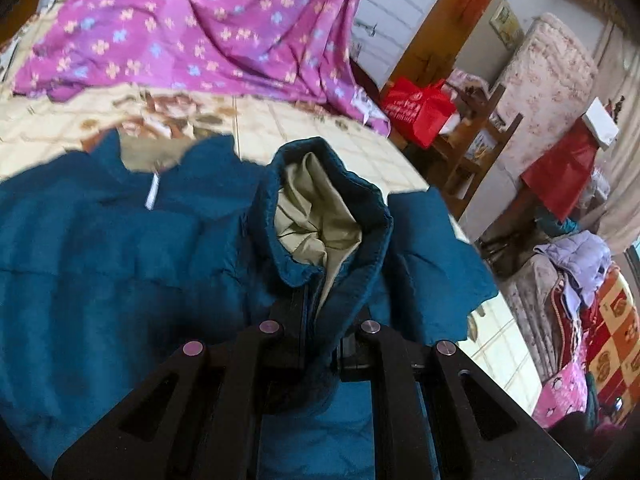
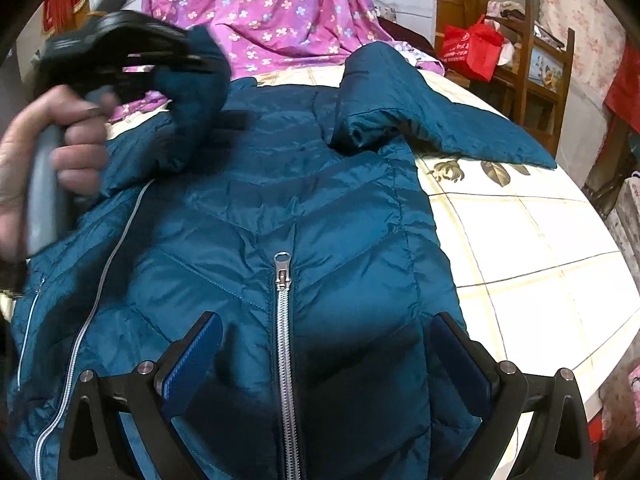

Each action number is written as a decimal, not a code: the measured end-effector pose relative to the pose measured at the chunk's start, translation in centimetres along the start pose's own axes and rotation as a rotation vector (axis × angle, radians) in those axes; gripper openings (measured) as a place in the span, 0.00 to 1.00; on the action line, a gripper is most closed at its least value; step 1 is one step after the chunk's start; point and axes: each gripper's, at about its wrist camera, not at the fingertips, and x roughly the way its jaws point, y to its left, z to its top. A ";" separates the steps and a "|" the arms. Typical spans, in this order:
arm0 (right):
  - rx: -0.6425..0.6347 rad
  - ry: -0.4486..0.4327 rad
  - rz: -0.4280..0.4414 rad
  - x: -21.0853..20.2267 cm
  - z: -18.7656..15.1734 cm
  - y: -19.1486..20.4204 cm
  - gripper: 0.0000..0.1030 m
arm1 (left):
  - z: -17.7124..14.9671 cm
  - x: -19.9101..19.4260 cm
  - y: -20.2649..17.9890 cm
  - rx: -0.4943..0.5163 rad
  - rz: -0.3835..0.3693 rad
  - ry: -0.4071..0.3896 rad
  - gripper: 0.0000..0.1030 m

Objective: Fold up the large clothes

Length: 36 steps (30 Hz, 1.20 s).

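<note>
A teal quilted jacket [image 2: 320, 208] lies spread front-up on a cream tiled cloth [image 2: 520, 248], its silver zipper [image 2: 283, 320] running down the middle. My left gripper [image 1: 320, 316] is shut on a sleeve cuff [image 1: 320, 208] whose beige lining shows, and holds it above the jacket body. In the right wrist view that left gripper [image 2: 196, 60], held by a hand [image 2: 52, 152], carries the sleeve over the jacket's upper left. My right gripper [image 2: 326, 344] stands open low over the jacket front, its blue pads [image 2: 192, 360] either side of the zipper. The other sleeve [image 2: 440, 120] lies out to the right.
A purple flowered sheet [image 2: 260, 12] is bunched behind the jacket. The surface's rounded edge [image 2: 592, 380] runs along the right. Beyond it stand a red bag [image 2: 472, 52], a wooden chair [image 2: 548, 68] and piles of fabric [image 1: 576, 264].
</note>
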 end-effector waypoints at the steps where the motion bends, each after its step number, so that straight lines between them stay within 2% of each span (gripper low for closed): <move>1: -0.002 0.000 0.000 0.0 0.0 0.0 1.00 | -0.3 0.4 0.1 -0.012 -0.005 0.014 0.09; 2: -0.002 -0.001 0.002 0.0 0.0 0.0 1.00 | -0.5 0.9 0.2 -0.020 -0.009 0.025 0.12; 3: 0.000 -0.002 0.005 0.0 0.0 0.0 1.00 | -0.7 1.4 0.2 -0.031 -0.012 0.044 0.22; 4: 0.002 -0.003 0.008 0.1 0.1 0.0 1.00 | -1.0 1.8 0.3 -0.044 -0.024 0.067 0.40; 6: 0.006 -0.003 0.012 0.1 0.1 0.0 1.00 | -1.8 1.8 0.6 -0.062 -0.037 0.083 0.59; 7: 0.005 -0.001 0.013 0.1 0.1 0.1 1.00 | -2.0 1.5 0.6 -0.062 -0.038 0.084 0.62; 15: 0.002 -0.003 -0.015 0.3 0.1 0.5 1.00 | -3.7 -2.3 2.9 -0.082 -0.036 0.087 0.63; 20: -0.001 0.002 -0.033 0.5 0.1 0.6 1.00 | -5.4 -6.6 6.2 -0.080 -0.010 0.051 0.63; 23: -0.007 0.004 -0.043 0.7 0.2 0.7 1.00 | -6.4 -8.7 8.9 -0.112 0.018 0.035 0.63; 29: -0.021 0.015 -0.054 1.2 0.2 1.5 1.00 | -7.7 -10.8 12.9 -0.207 0.045 0.042 0.63; 36: -0.043 0.009 -0.061 1.1 0.0 2.2 1.00 | -8.0 -12.2 15.1 -0.202 0.093 0.011 0.63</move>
